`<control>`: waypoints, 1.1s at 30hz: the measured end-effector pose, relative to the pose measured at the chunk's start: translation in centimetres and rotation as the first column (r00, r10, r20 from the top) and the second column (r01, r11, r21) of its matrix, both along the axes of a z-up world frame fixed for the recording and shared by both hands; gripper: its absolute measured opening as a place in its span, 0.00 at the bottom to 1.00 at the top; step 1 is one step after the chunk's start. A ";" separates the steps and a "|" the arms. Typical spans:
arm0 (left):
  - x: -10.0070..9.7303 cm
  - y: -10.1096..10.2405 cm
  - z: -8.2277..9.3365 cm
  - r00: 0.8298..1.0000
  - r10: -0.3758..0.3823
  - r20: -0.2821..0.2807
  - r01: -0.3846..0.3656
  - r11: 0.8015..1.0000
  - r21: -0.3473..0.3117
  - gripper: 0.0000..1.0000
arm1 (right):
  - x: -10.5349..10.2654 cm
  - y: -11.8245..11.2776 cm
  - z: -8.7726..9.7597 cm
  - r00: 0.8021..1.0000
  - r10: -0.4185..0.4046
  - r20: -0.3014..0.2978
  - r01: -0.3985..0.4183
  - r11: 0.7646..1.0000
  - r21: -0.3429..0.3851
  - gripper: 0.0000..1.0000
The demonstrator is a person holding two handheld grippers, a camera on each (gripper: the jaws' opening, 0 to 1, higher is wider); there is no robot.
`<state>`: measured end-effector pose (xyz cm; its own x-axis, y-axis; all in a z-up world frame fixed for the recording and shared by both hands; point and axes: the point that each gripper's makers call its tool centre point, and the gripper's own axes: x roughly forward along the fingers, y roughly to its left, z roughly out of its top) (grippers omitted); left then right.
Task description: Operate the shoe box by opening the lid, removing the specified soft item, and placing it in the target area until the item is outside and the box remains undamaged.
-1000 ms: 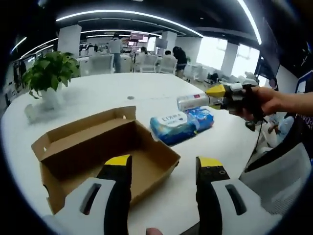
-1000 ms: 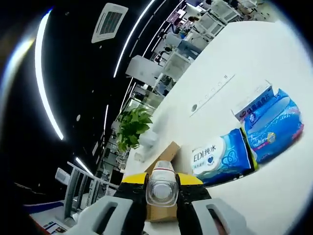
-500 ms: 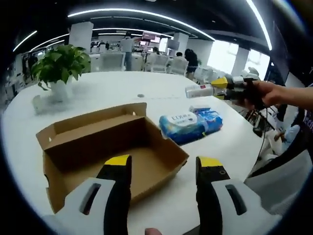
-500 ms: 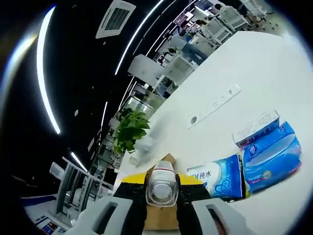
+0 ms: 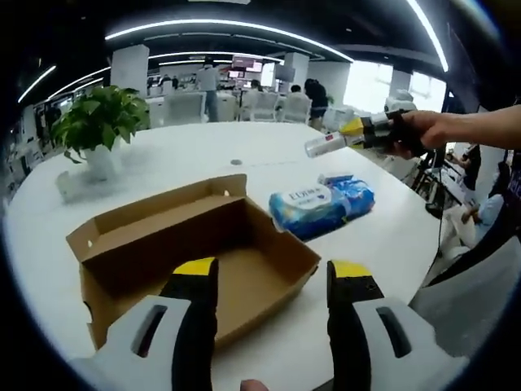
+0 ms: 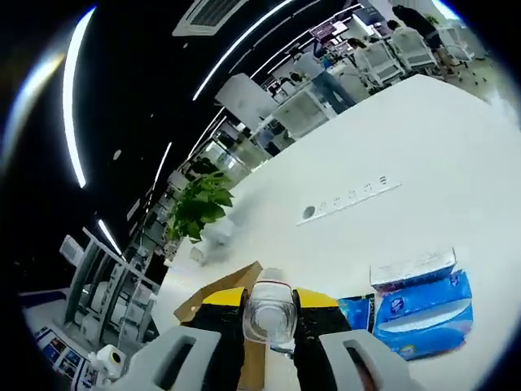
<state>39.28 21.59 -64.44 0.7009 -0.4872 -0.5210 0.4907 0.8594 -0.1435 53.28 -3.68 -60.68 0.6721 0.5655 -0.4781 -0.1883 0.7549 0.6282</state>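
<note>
Box (image 5: pixel 195 261) sits open on the white desk (image 5: pixel 391 244), tissue packs (image 5: pixel 321 204) beside it. Right gripper (image 6: pixel 270 314) grips a clear bottle (image 6: pixel 269 308) aloft; left gripper (image 5: pixel 273 281) jaws spread wide, holding nothing.

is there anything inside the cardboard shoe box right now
No. In the left gripper view the open cardboard shoe box shows a bare brown floor, with the blue tissue packs lying outside on the white table.

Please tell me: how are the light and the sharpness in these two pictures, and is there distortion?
Left gripper view: even ceiling light, soft shadow inside the cardboard box, bright window glare at upper right. Right gripper view: strong fisheye bending of the table, and the clear bottle in the right claw looks slightly blurred.
</note>
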 end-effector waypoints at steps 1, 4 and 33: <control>0.1 0.1 0.0 1.000 0.004 0.000 -0.004 1.000 -0.002 0.53 | 0.2 -0.1 -0.1 1.000 0.012 0.002 -0.012 1.000 -0.022 0.17; 0.1 0.2 0.1 1.000 0.010 0.001 -0.010 1.000 -0.004 0.52 | 0.8 -0.5 -0.8 0.996 0.084 -0.002 -0.084 0.987 -0.135 0.17; 0.4 1.0 -0.4 0.999 0.042 -0.022 -0.043 0.999 -0.021 0.51 | 4.0 -0.6 -6.3 0.723 0.646 -0.244 -0.590 0.395 -0.704 0.17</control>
